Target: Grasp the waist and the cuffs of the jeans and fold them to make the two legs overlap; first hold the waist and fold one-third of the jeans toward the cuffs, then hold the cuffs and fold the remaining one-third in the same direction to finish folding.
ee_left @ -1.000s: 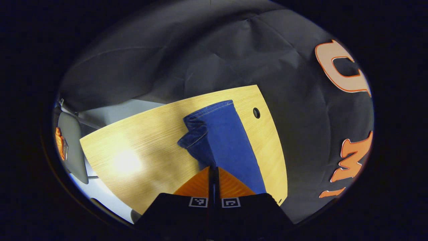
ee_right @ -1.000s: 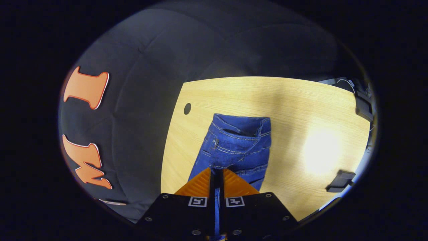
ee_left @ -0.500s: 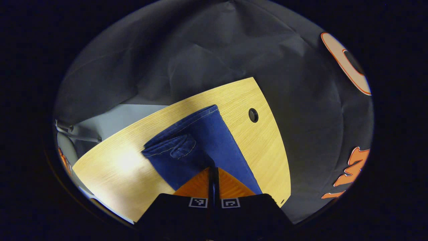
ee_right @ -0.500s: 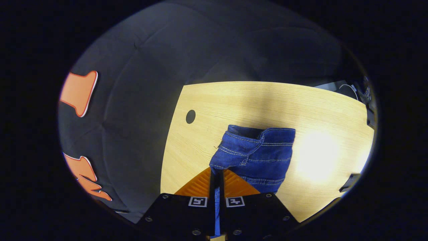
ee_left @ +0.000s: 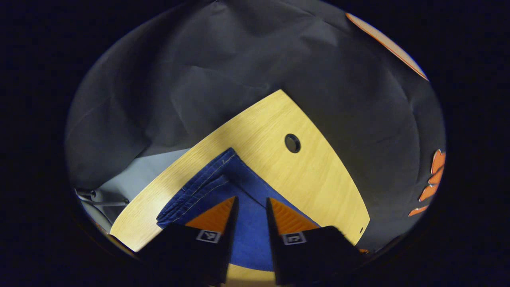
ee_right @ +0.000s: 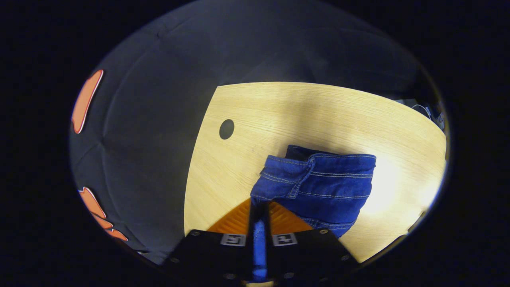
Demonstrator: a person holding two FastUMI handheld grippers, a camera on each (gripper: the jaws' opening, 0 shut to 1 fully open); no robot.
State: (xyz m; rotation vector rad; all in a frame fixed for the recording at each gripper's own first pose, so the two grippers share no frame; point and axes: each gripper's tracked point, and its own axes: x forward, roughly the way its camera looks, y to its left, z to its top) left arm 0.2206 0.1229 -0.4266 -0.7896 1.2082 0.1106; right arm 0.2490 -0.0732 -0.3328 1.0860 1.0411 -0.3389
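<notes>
In the left gripper view, the left tongs (ee_left: 250, 203) are seen spread apart, with a clear gap between the two fingers and blue denim lying flat beneath that gap. The jeans (ee_left: 223, 187) are laid on the wooden bench (ee_left: 314, 187), near its edge, with stitched hems stacked at the left of the fingers. A round hole (ee_left: 292, 143) is cut into the bench beyond the cloth, well apart from it.

In the right gripper view, the right tongs (ee_right: 259, 207) are closed on a thin strip of denim, which is pinched between the fingers. The jeans (ee_right: 322, 187) are seen bunched into a folded bundle on the bench (ee_right: 310, 115), just ahead of the fingertips, with seams and double stitching turned upward. The hole (ee_right: 226, 129) is seen to the left of the bundle.
</notes>
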